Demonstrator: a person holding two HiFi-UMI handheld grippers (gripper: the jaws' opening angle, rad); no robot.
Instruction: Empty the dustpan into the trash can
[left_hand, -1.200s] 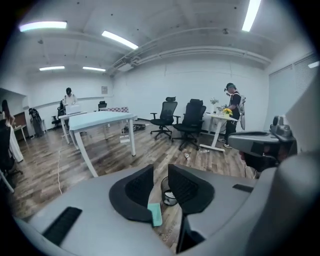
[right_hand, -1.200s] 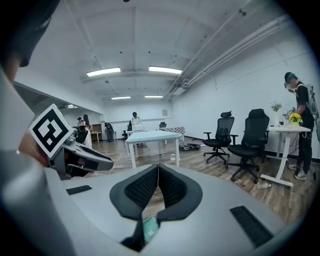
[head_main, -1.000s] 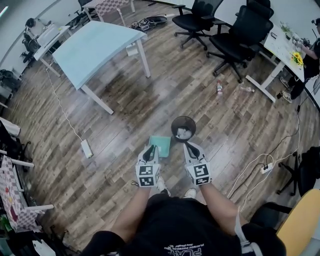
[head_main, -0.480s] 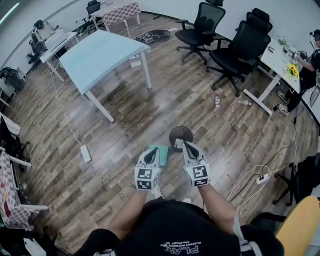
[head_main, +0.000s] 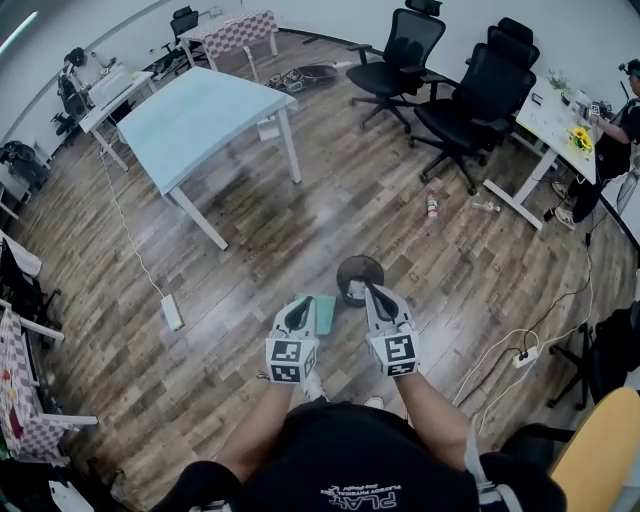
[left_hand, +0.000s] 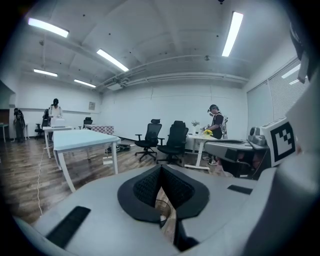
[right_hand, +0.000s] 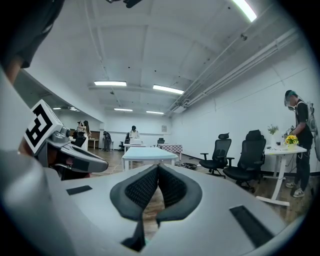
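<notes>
While I hold both grippers side by side above the wooden floor (head_main: 250, 250), my left gripper (head_main: 302, 302) is clenched on nothing, its black pads (left_hand: 150, 185) meeting at the tips, and my right gripper (head_main: 371, 291) is pinched closed the same way, empty. The teal dustpan (head_main: 322, 306) shows between the two, just beside the black trash can (head_main: 344, 270), which has something white (head_main: 354, 291) inside.
</notes>
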